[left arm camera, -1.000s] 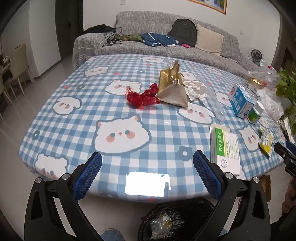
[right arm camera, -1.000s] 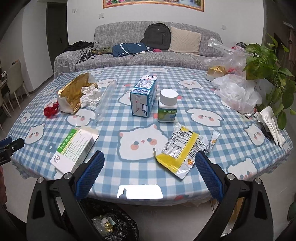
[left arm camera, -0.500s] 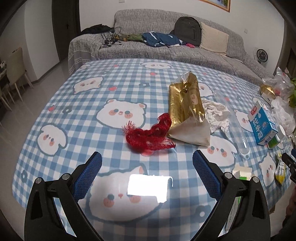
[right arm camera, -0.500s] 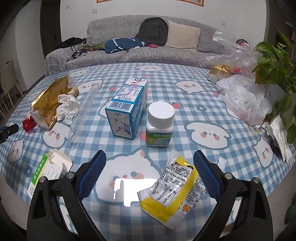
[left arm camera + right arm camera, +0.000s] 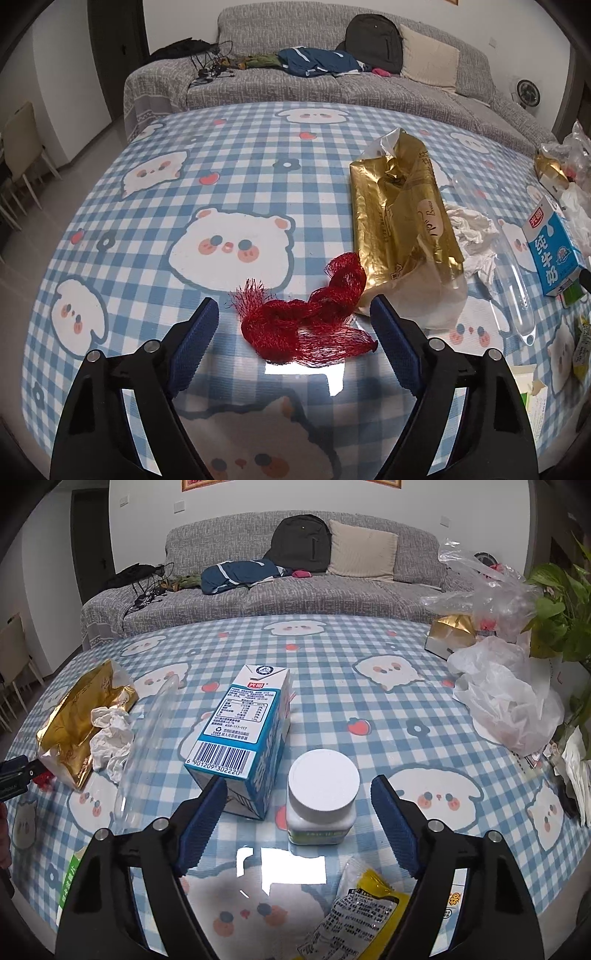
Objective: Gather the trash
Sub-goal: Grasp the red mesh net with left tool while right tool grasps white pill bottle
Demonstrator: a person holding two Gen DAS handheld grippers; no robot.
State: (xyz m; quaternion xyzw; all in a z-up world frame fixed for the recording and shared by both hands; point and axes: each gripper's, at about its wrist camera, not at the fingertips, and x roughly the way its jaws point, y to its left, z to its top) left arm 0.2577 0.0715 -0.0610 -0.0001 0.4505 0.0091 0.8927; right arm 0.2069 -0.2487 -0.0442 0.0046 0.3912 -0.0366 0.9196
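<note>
Red net [image 5: 306, 328] lying between the wide-apart pads of the left gripper [image 5: 293, 319], ungrabbed; gold bag [image 5: 400, 221] just right. Nothing collected yet, seemingly. Showing only in the right view: right gripper [image 5: 299, 799] gaping around bottle [image 5: 321, 794], beside carton [image 5: 243, 738]; yellow packet [image 5: 358, 912] nearer.

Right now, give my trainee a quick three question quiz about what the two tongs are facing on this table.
1. True or false: the left tongs are shut on the red mesh net.
2. What sits between the right tongs? A milk carton, B white-capped bottle, C gold bag.
3. Fill in: the gold bag lies beside crumpled white ____.

Key: 1 false, they are open. 2 B, the white-capped bottle. 3 tissue.
</note>
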